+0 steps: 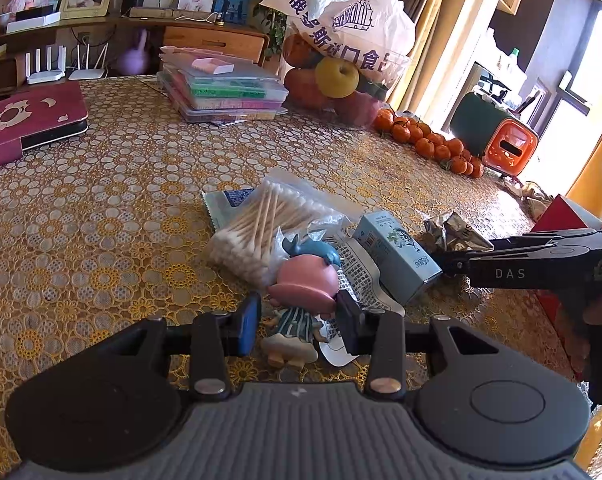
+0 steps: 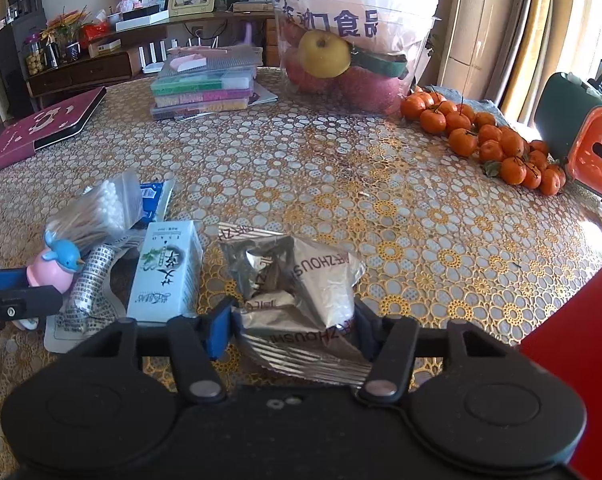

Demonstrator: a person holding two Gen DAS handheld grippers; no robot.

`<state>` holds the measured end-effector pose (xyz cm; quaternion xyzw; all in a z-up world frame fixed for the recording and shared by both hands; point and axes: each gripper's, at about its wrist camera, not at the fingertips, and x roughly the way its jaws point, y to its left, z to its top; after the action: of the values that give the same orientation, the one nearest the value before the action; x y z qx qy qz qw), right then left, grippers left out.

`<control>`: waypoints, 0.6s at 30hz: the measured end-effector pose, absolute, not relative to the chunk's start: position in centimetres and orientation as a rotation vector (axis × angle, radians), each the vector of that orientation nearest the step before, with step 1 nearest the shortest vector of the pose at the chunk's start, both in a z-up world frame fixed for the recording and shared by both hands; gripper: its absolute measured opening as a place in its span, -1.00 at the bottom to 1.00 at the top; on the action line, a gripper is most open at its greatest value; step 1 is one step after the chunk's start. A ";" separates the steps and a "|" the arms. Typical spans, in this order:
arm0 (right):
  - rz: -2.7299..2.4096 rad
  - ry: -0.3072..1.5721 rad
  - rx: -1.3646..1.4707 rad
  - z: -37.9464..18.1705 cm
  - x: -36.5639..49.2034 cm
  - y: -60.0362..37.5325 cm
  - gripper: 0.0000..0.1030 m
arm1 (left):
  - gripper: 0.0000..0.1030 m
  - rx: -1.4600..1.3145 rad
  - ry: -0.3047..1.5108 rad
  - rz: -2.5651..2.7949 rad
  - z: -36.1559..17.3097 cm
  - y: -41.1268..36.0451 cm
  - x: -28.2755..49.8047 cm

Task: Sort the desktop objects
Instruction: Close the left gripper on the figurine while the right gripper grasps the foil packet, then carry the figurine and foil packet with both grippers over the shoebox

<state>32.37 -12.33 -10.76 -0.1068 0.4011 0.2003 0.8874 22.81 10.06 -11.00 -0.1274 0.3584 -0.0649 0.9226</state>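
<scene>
The left gripper (image 1: 297, 322) fingers (image 1: 247, 322) clamp the pink-hatted figurine (image 1: 301, 300) beside a cotton-swab bag (image 1: 261, 224).

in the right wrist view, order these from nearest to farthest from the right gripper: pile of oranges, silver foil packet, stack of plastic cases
1. silver foil packet, between the jaws of the right gripper.
2. pile of oranges, far right of the table.
3. stack of plastic cases, at the far left-centre.

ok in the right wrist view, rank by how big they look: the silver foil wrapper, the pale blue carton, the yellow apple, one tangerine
1. silver foil wrapper, largest, though it lies closest to the camera
2. pale blue carton
3. yellow apple, far back in the clear fruit container, so likely bigger than it looks
4. one tangerine, smallest
</scene>
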 end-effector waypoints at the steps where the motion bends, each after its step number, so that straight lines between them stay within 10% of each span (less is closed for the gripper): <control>1: 0.410 0.829 -0.215 -10.7 32.3 -12.5 0.05 | -0.25 -0.263 0.736 -0.134 -10.9 10.0 22.7; 18: 0.396 0.794 -0.175 -7.7 28.3 -13.5 0.01 | -0.25 -0.260 0.712 -0.140 -8.7 8.9 20.5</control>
<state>28.33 -13.50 -7.69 -0.0847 0.3837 0.1912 0.8995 20.49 8.94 -8.71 -0.1268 0.3471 -0.0685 0.9267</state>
